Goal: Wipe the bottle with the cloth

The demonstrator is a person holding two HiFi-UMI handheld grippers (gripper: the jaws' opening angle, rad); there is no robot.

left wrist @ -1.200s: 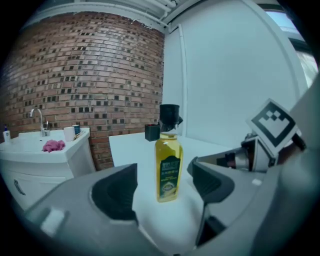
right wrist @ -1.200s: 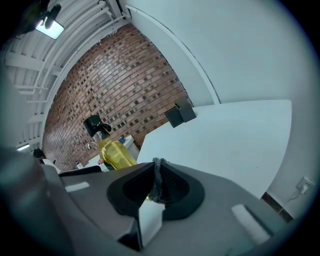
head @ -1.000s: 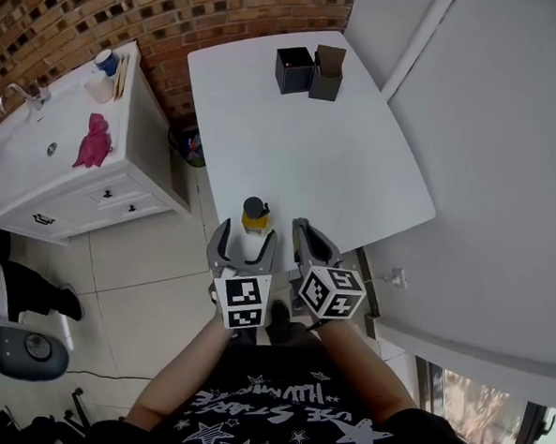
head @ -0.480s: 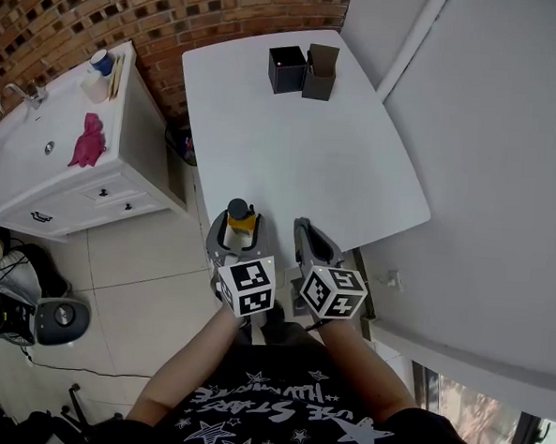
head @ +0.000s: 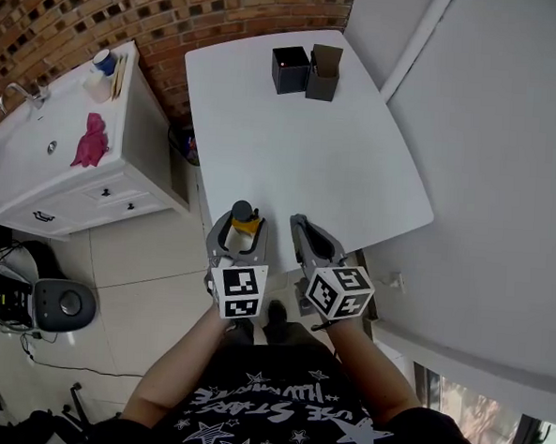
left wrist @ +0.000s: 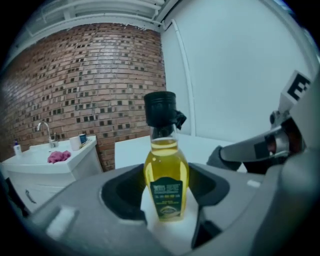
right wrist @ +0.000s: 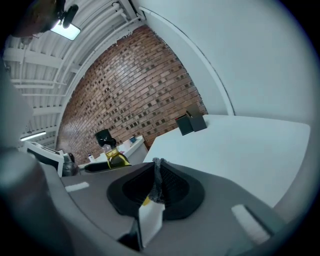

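Note:
A small bottle of yellow oil with a black cap stands upright near the white table's front edge. My left gripper has its jaws around it. In the left gripper view the bottle fills the gap and both pads meet its sides; the jaws have just been closing on it. My right gripper hovers just right of it, shut, with its pads pressed together. The pink cloth lies far off on the sink counter, also visible as the cloth.
Two black boxes stand at the table's far end. Cups and a tap sit on the sink counter along the brick wall. A round grey appliance rests on the tiled floor at left.
The left jaws were wide with the bottle at their tips; they have narrowed onto its sides. The right gripper has hardly moved.

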